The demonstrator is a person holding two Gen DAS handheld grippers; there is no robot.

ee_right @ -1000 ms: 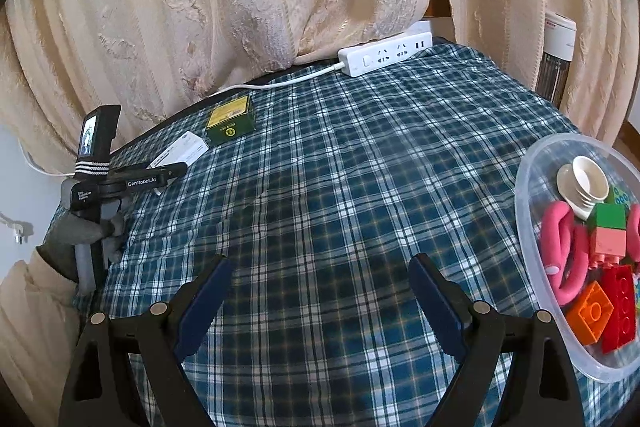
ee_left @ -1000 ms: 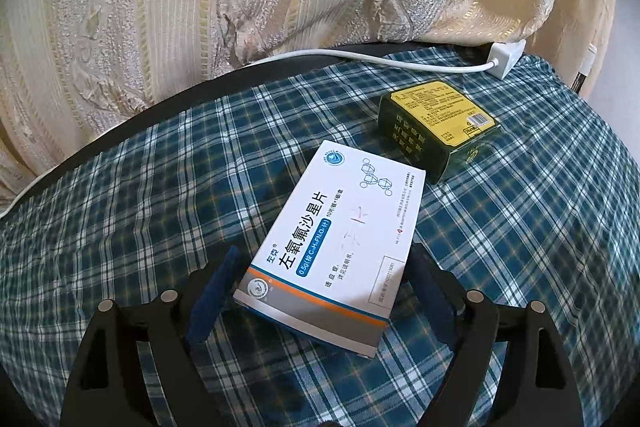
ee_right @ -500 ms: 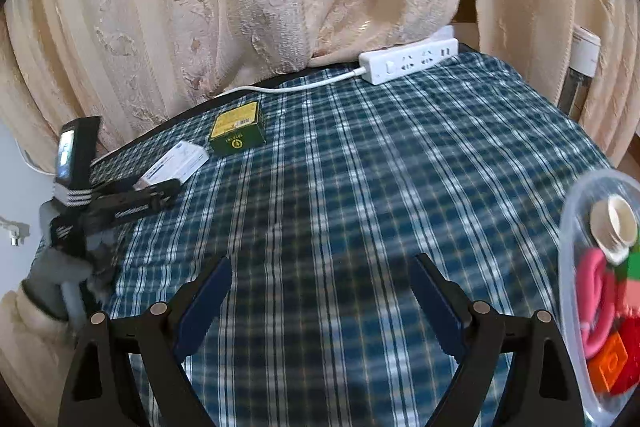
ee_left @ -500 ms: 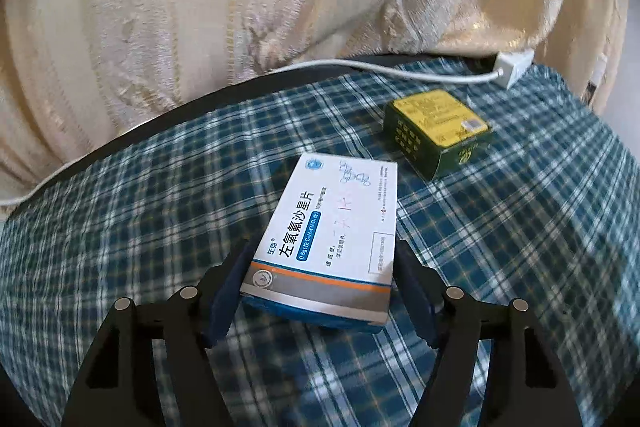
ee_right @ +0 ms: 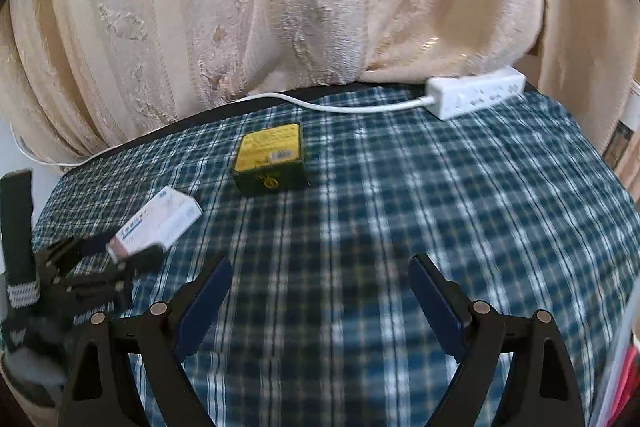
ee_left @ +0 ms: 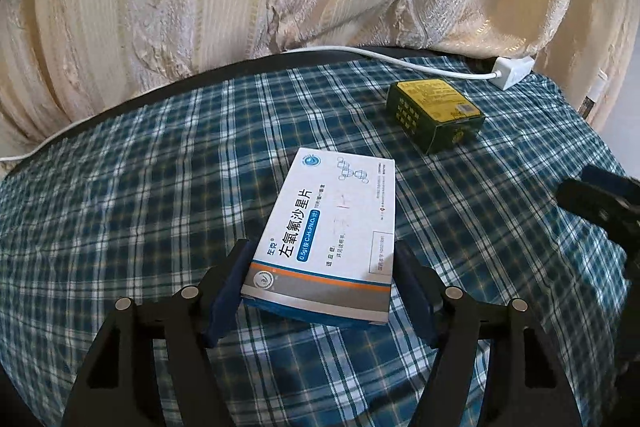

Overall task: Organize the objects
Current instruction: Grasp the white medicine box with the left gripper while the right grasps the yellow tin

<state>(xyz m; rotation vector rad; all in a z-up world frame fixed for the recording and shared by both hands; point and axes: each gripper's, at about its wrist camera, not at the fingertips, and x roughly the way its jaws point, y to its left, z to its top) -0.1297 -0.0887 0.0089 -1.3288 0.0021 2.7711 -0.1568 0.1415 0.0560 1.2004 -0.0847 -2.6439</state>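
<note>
Left claw (ee_left: 320,291) — pads now closed against both long sides of the white medicine box (ee_left: 332,231); a second ago they stood wider, with gaps on either side of the box. The near end of the box sits between the pads, the far end pointing toward 12 o'clock. In the right wrist view the box looks raised at its gripped end off the plaid cloth (ee_left: 140,195), though blur keeps me from being sure.

Green-and-yellow box (ee_left: 434,111) lies flat on the cloth at about 1 o'clock from the white box, apart from it. It has not shifted on the tabletop.

Right claw (ee_right: 320,301) — wide open, nothing between the pads, only cloth below. Its view has swung: the clear tub of toys that filled the 3 o'clock edge a second ago is down to a sliver at the 4 o'clock corner, and the green-and-yellow box (ee_right: 270,159) now sits near 11 o'clock, closer to centre. The left claw (ee_right: 120,255) with the white box (ee_right: 158,223) shows at 9 o'clock.

White power strip (ee_right: 476,97) and its cable stay at the far edge under the curtain (ee_right: 280,7).
</note>
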